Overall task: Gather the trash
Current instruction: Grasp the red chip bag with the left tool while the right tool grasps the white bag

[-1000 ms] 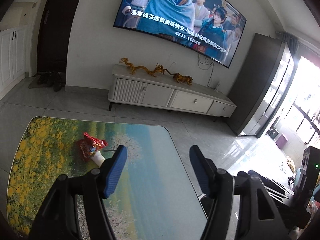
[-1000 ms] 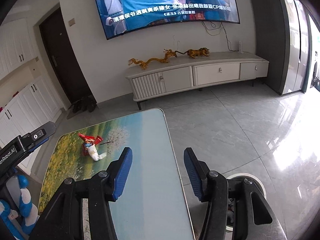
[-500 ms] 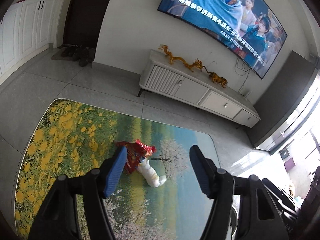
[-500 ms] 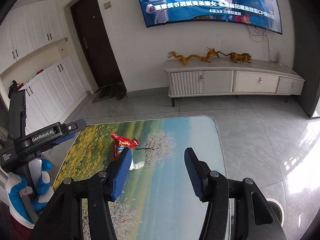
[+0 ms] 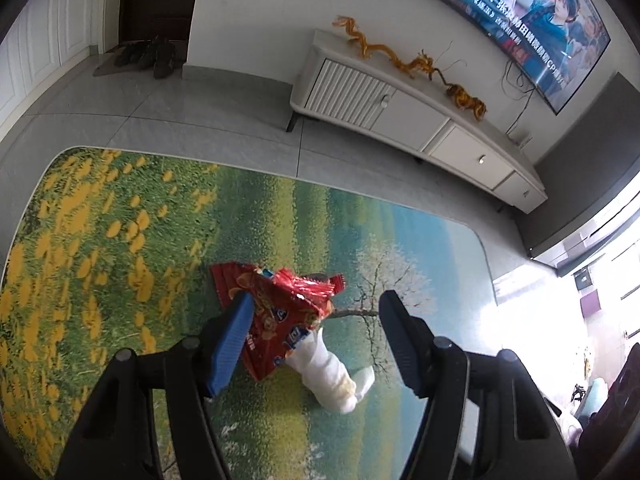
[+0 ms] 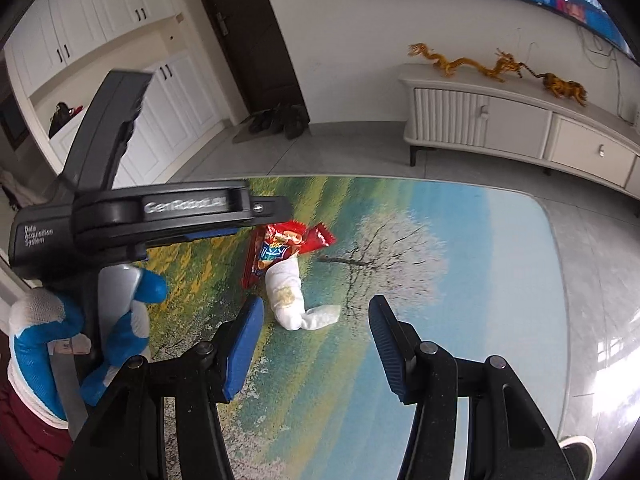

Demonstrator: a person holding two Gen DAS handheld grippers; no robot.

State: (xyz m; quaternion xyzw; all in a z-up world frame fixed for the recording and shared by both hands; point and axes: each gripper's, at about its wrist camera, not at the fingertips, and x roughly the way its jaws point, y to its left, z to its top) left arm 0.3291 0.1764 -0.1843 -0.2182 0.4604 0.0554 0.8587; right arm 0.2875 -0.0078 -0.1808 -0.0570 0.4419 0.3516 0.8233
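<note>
A crumpled red snack wrapper lies on the low table with a landscape print, and a twisted white tissue lies against its near side. My left gripper hovers open just above them; the wrapper shows between its blue pads without being pressed. In the right wrist view the same red wrapper and white tissue lie ahead of my right gripper, which is open and holds nothing. The left gripper's black body, held by a gloved hand, reaches over the wrapper from the left.
A white TV cabinet with golden dragon figures stands against the far wall under a large television. Shoes lie by a dark door. White cupboards line the left wall. Grey tiled floor surrounds the table.
Both grippers have come down and forward toward the table and tilted downward. The wrapper and tissue now appear much larger and sit between the left fingers. Neither gripper's opening has changed.
</note>
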